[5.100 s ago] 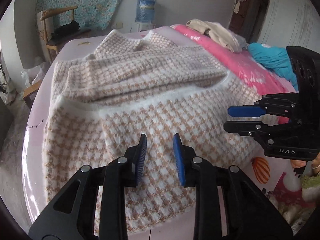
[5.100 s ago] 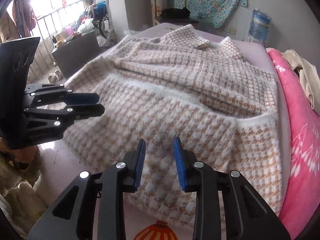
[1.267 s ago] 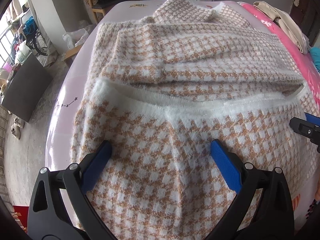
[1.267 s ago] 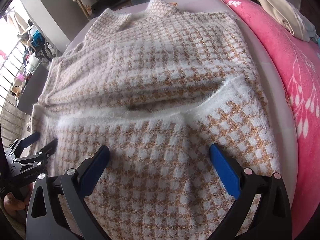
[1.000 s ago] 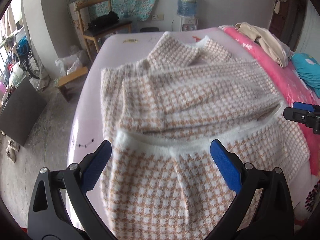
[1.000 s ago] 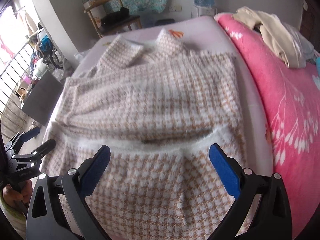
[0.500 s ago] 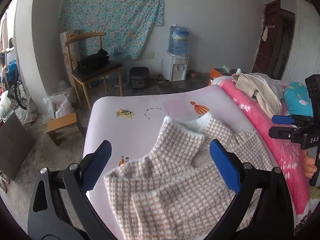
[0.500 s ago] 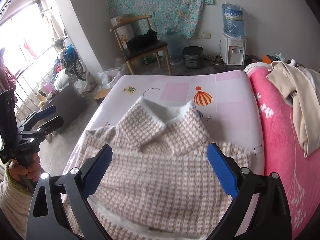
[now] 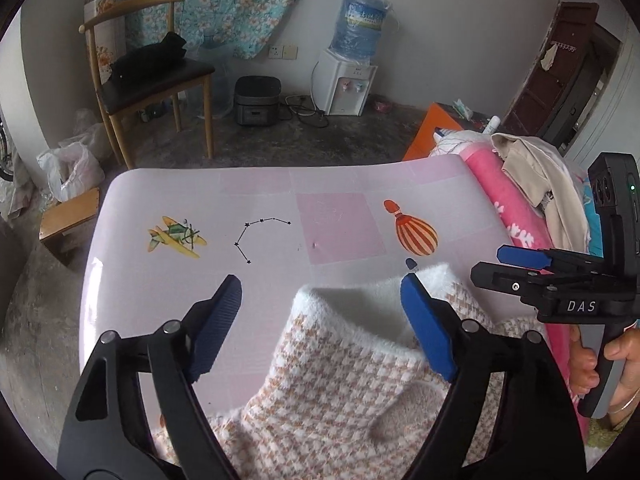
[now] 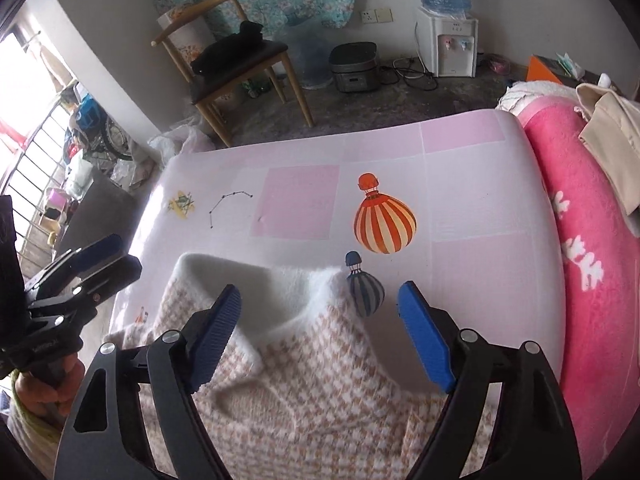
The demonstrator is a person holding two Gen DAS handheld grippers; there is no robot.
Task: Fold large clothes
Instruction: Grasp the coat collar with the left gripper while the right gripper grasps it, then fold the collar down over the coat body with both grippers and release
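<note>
Houndstooth sweater [image 9: 344,392]: flat on bed [image 9: 280,200], white collar toward its far edge. Left gripper [image 9: 320,320], right gripper [image 10: 318,330]: fingers spread, closing, above collar, pinching nothing.

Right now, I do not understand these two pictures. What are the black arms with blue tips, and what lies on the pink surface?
No robot here: a person holds a hand tool in each hand. Each picture comes from a camera on one tool, looking along its claw. One view shows the left claw, the other the right claw. Both are closing, pressing on nothing yet. A checked sweater with a white collar lies on the pink mat, beside a pink blanket.
</note>
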